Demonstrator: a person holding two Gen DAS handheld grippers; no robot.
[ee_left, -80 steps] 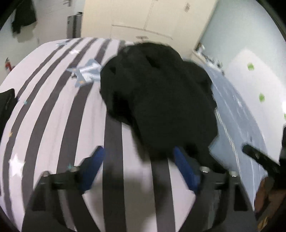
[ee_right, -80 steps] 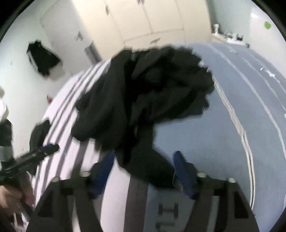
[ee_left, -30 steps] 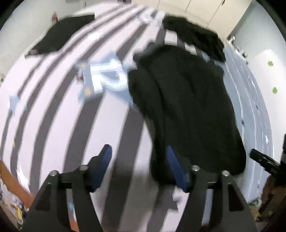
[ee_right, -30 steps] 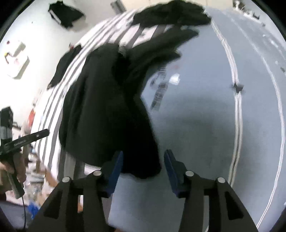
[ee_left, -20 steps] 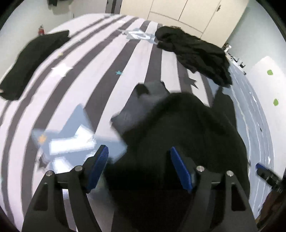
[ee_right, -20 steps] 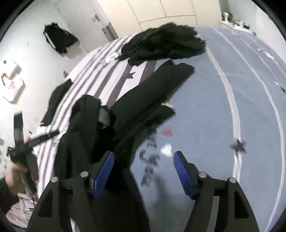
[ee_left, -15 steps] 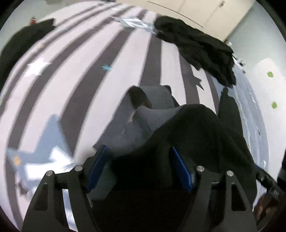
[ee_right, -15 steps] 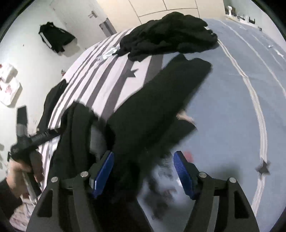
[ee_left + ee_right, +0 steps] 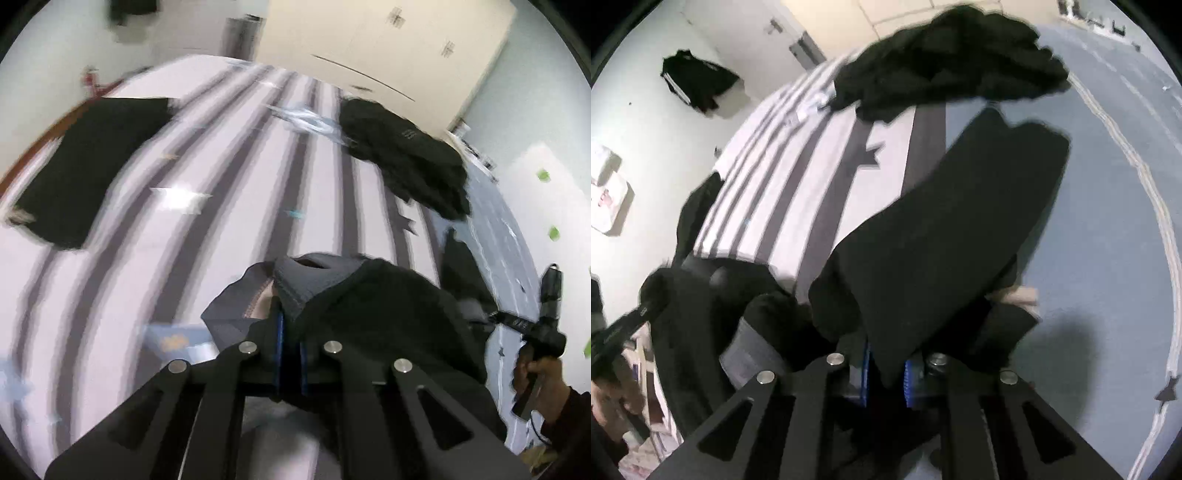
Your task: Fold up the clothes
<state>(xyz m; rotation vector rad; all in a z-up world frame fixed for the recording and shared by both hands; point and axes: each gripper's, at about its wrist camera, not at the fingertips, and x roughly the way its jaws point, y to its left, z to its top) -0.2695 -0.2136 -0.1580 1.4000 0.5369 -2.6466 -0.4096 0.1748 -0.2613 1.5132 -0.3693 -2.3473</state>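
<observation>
Both claws have just been closing, each with cloth between the jaws. Half a second ago both stood wide over the black garment (image 9: 388, 306); now the left claw (image 9: 290, 354) pinches its grey-lined edge and the right claw (image 9: 886, 373) clamps a thick black fold. Judgement: pickup is done, so spreading or lifting for the first fold comes next.

The garment lies at the near edge of the bed (image 9: 229, 206), astride the striped cover and the blue-grey cover (image 9: 1108, 229), one long black panel running away from the right claw.

Left wrist view only: the grey inner lining (image 9: 306, 284), a flat black item (image 9: 88, 166) at far left, and the person's hand (image 9: 535, 373) on the right tool.

Right wrist view only: the panel's full length. Both views show the crumpled black pile (image 9: 953, 59) at the far end, apart from the held garment.
</observation>
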